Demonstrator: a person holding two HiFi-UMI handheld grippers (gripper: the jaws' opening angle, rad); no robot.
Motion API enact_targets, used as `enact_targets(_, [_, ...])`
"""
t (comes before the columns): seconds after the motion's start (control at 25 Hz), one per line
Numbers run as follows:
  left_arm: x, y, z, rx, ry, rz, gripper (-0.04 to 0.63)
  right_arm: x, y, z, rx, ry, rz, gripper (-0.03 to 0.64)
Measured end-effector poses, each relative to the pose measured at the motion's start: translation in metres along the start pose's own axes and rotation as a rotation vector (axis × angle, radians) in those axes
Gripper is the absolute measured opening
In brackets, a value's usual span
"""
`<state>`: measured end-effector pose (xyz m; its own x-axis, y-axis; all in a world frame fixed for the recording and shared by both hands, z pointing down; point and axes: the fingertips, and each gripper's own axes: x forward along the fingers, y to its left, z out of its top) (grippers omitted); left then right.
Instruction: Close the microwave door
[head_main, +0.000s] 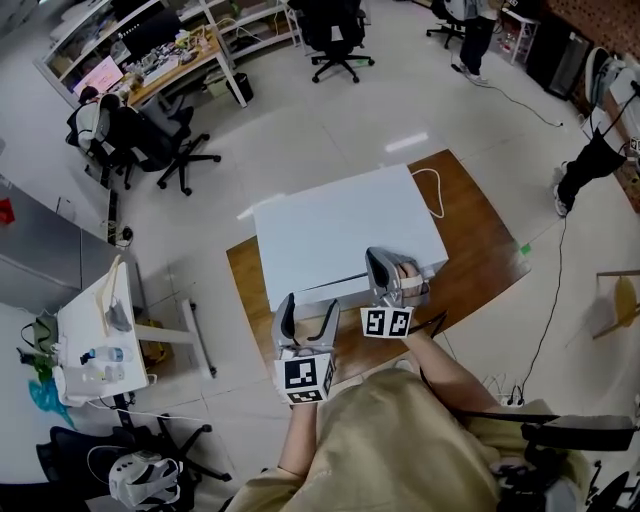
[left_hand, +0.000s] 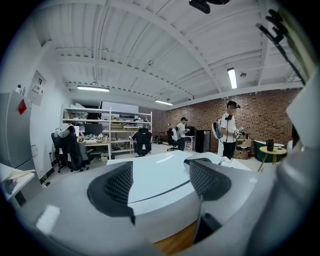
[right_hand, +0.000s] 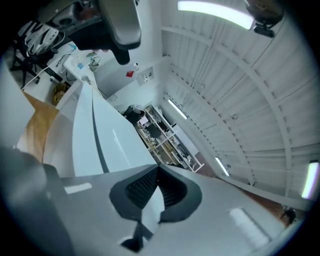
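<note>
A white microwave (head_main: 340, 225) stands on a brown wooden table (head_main: 480, 250), seen from above. Its front faces me, and the seam along the front edge looks flush. My left gripper (head_main: 308, 305) is open just in front of the microwave's left front corner, with nothing between its fingers. In the left gripper view the microwave (left_hand: 155, 180) fills the gap between the jaws of the left gripper (left_hand: 160, 177). My right gripper (head_main: 385, 258) is shut and empty, its tips over the microwave's right front edge. In the right gripper view the right gripper (right_hand: 157, 172) is rolled, with the microwave (right_hand: 107, 140) to the left.
A white cable (head_main: 432, 190) trails off the microwave's back right. A small white desk (head_main: 100, 330) with bottles stands to the left, and office chairs (head_main: 160, 150) stand beyond it. A person (left_hand: 230, 130) stands at the far right of the room.
</note>
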<state>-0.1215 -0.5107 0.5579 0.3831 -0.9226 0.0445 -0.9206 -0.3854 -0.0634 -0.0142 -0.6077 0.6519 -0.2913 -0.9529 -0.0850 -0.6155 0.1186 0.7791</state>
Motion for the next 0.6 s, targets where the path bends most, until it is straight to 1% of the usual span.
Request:
enact_targets(0.08, [-0.003, 0.004, 0.002, 0.006, -0.007, 0.021, 0.357, -0.002, -0.005, -0.004, -0.002, 0.000, -0.041, 0.003])
enact_targets(0.16, [-0.005, 0.012, -0.001, 0.013, -0.010, 0.047, 0.357, -0.003, -0.005, -0.006, -0.004, -0.020, -0.061, 0.004])
enact_targets(0.36, [-0.001, 0.028, -0.009, 0.003, -0.007, 0.089, 0.357, 0.012, 0.000, -0.013, 0.007, -0.029, -0.042, 0.005])
enact_targets(0.6, [0.001, 0.019, -0.017, 0.018, -0.019, 0.083, 0.357, 0.003, 0.012, -0.018, 0.002, -0.046, -0.037, 0.006])
